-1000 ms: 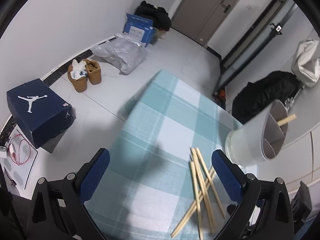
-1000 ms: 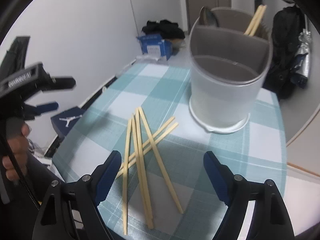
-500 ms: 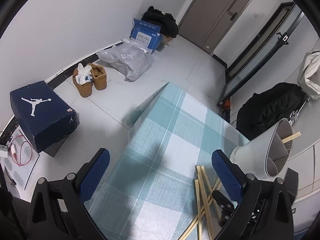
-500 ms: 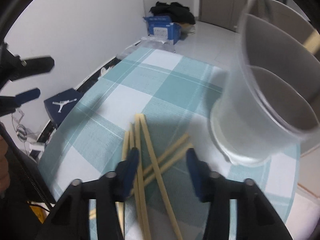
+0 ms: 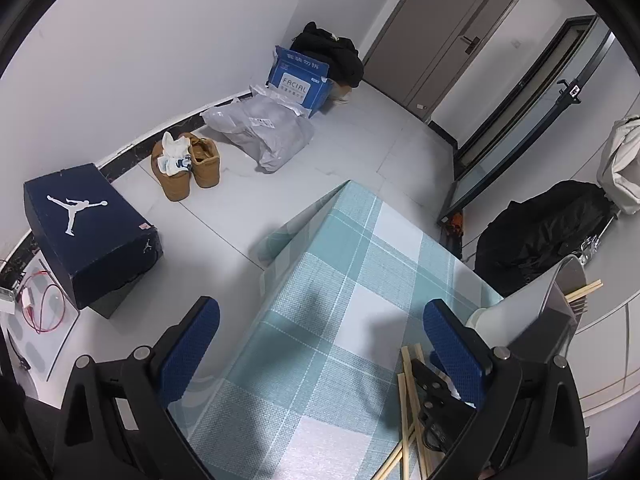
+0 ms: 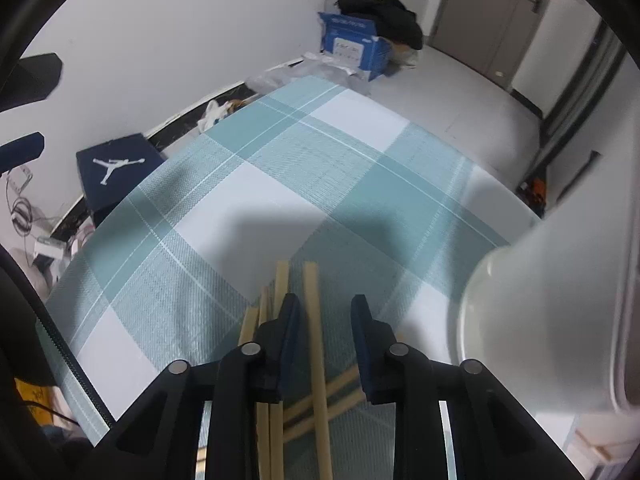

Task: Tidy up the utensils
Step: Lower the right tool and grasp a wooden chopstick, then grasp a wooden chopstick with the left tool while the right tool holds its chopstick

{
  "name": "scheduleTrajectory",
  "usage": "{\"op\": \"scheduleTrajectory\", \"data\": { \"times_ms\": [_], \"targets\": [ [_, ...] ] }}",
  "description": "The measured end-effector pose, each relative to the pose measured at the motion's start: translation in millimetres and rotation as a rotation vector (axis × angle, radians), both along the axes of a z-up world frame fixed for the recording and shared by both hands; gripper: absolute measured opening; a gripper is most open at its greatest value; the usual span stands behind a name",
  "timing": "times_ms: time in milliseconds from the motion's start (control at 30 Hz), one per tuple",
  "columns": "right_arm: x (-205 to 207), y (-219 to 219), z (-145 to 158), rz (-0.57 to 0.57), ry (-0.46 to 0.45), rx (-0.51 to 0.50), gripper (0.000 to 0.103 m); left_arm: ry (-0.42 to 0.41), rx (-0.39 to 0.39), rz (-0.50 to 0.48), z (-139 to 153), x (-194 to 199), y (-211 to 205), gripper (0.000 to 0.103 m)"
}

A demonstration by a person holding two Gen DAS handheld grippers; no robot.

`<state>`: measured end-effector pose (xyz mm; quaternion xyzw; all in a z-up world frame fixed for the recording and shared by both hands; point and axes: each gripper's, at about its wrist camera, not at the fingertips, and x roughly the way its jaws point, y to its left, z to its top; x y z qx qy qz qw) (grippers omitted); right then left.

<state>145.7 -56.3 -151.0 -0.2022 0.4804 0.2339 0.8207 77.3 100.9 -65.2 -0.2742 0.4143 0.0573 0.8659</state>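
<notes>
Right gripper low over the checked tablecloth, jaws closing with one chopstick running lengthwise between the blue pads, pads not yet pressing it. More chopsticks lie just left of and under the left finger, two others crossing beneath the claw; white utensil holder sits close on the claw's right, blurred. Far left of the claw the left gripper is partly in view, beyond the table a dark shoe box and blue carton on the floor.
</notes>
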Motion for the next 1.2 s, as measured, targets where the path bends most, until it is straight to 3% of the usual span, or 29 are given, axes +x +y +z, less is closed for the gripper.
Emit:
{"op": "scheduleTrajectory", "data": {
  "times_ms": [100, 200, 267, 433, 700, 767, 867, 967, 1067, 1200],
  "targets": [
    [4.7, 6.6, 0.3, 0.029, -0.003, -0.002, 0.022, 0.018, 0.010, 0.010, -3.6, 0.9, 2.0, 0.100],
    [10.1, 7.5, 0.5, 0.021, 0.022, 0.013, 0.006, 0.038, 0.014, 0.006, -7.6, 3.6, 2.1, 0.100],
    [11.2, 2.6, 5.9, 0.003, 0.050, 0.057, 0.006, 0.058, 0.011, -0.007, -11.9, 5.0, -0.5, 0.100],
    [-0.9, -21.6, 38.0, -0.032, 0.013, 0.156, 0.006, 0.098, 0.006, -0.086, -19.9, 6.1, -16.1, 0.100],
    [-21.8, -81.8, 98.3, -0.118, -0.044, 0.381, 0.006, 0.190, -0.004, -0.232, -30.7, 6.7, -53.8, 0.100],
    [-25.1, -104.9, 108.9, -0.163, -0.045, 0.478, 0.006, 0.224, 0.016, -0.279, -34.9, 8.4, -68.2, 0.100],
    [-28.6, -133.3, 113.8, -0.223, -0.056, 0.615, 0.006, 0.258, 0.041, -0.321, -40.8, 9.0, -83.7, 0.100],
    [-32.4, -156.2, 111.1, -0.279, -0.079, 0.685, 0.006, 0.298, 0.082, -0.330, -46.8, 7.3, -91.9, 0.098],
    [-36.0, -163.4, 105.6, -0.285, -0.084, 0.699, 0.006, 0.319, 0.100, -0.329, -50.7, 6.2, -94.5, 0.095],
    [-41.0, -158.2, 101.6, -0.278, -0.109, 0.647, 0.006, 0.335, 0.193, -0.337, -52.0, 7.5, -103.5, 0.095]
  ]
}}
